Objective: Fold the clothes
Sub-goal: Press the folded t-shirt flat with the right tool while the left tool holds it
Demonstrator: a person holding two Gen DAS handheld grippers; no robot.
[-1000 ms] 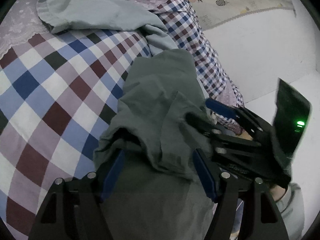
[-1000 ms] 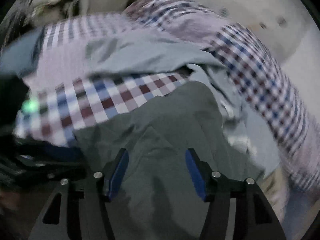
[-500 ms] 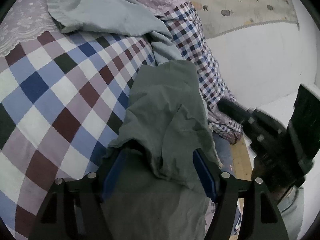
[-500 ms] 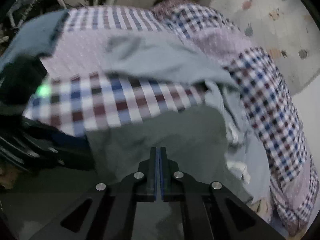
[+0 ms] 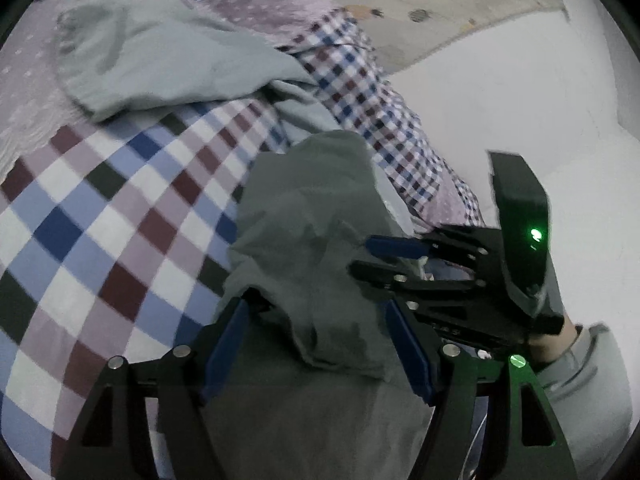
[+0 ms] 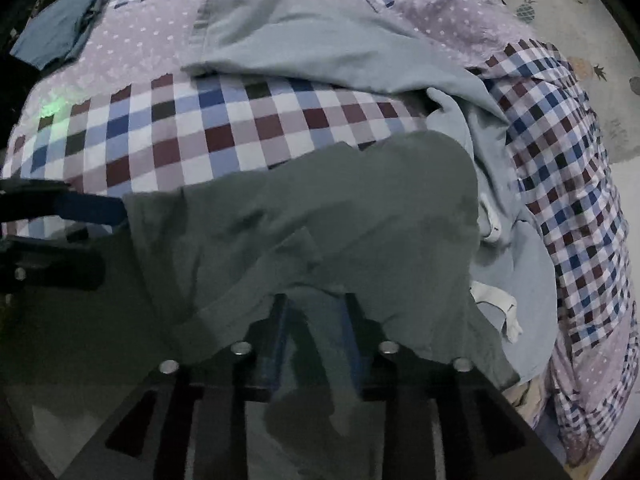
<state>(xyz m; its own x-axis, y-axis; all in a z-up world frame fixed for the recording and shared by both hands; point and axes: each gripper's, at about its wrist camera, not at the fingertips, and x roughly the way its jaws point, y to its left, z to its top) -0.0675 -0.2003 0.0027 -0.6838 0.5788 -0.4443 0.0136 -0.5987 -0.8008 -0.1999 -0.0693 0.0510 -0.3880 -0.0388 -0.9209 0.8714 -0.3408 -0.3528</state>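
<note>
Your left gripper (image 5: 320, 344), fingers spread, straddles the dark green garment (image 5: 316, 216), which runs toward 12 o'clock; your right gripper (image 6: 316, 340) pinches its hem.

A checked bedspread (image 5: 92, 216) in blue, maroon and white, with lilac dotted patches, covers the bed. Beyond its far edge lies a cream floor mat (image 6: 576, 8) printed with pineapples, on a plain white floor (image 5: 492, 92).
</note>
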